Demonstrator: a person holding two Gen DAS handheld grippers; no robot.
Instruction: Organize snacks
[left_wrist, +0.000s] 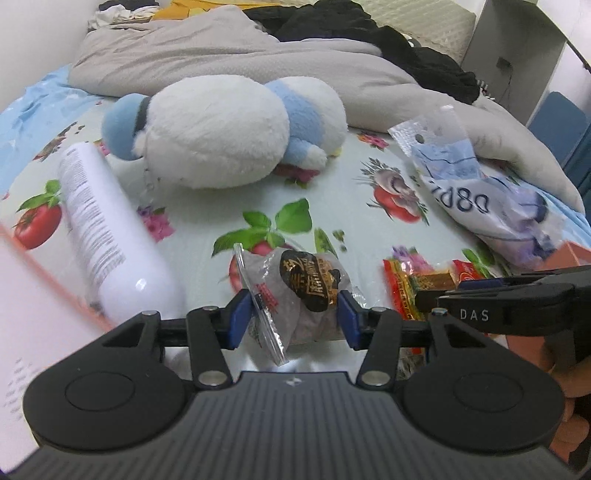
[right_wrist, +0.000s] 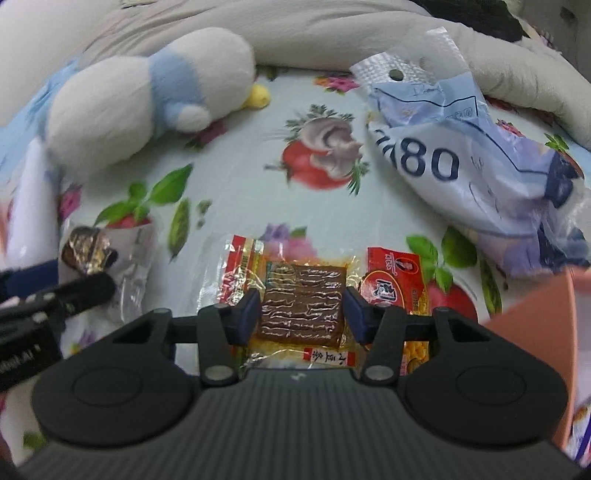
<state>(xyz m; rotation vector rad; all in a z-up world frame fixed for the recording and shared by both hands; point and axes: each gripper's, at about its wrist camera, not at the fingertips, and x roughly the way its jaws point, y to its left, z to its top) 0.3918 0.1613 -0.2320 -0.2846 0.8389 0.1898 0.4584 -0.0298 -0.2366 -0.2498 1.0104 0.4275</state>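
Fruit-print bedsheet (left_wrist: 207, 206), grey duvet (left_wrist: 221, 51), fingers pinching clear-wrapped snack (left_wrist: 295, 291) and tofu packet (right_wrist: 301, 306).

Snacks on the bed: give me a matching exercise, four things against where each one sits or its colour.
Things:
1. black-label snack
2. brown tofu snack
3. plush toy
4. white bottle

Descriptions:
A. white and pale blue
B. lying at the left, with small print
C. between the left gripper's fingers
D. between the right gripper's fingers

Pairs: 1-C, 2-D, 3-A, 4-B
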